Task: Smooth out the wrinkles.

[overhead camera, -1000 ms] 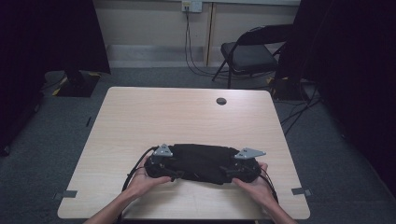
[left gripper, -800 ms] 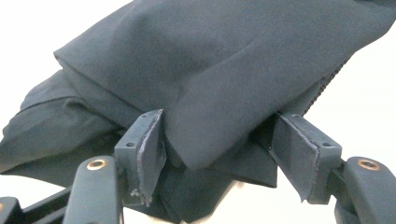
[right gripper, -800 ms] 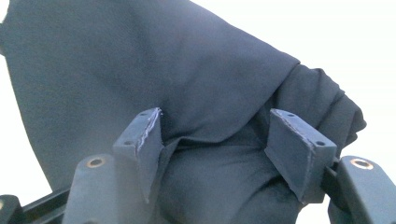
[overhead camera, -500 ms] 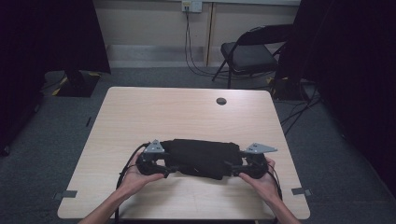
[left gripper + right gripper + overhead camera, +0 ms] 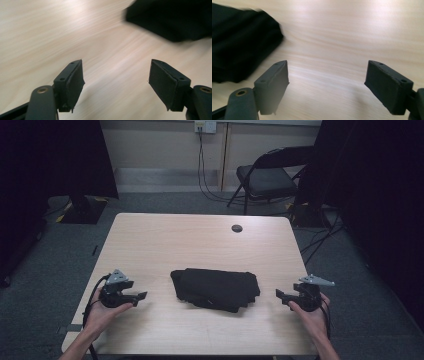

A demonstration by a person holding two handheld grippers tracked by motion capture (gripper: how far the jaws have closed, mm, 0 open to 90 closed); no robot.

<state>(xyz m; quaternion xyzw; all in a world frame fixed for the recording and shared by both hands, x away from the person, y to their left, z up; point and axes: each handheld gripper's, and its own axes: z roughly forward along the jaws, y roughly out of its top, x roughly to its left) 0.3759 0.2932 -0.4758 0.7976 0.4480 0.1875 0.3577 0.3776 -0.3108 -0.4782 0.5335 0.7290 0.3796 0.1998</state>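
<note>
**Both claws let go, folded cloth left mid-table**

Left gripper (image 5: 142, 295): jaws spread wide, nothing between them, just been opening. It sits near the table's left front edge, jaws pointing toward the cloth. Right gripper (image 5: 279, 293): jaws wide apart too, empty, also just been opening; near the right front edge, pointing inward. Black cloth (image 5: 216, 288) lies folded flat on the table (image 5: 200, 240) between the two grippers, apart from both. Small dark round spot (image 5: 236, 228) near the far edge. Folding chair (image 5: 265, 177) behind the table.
</note>
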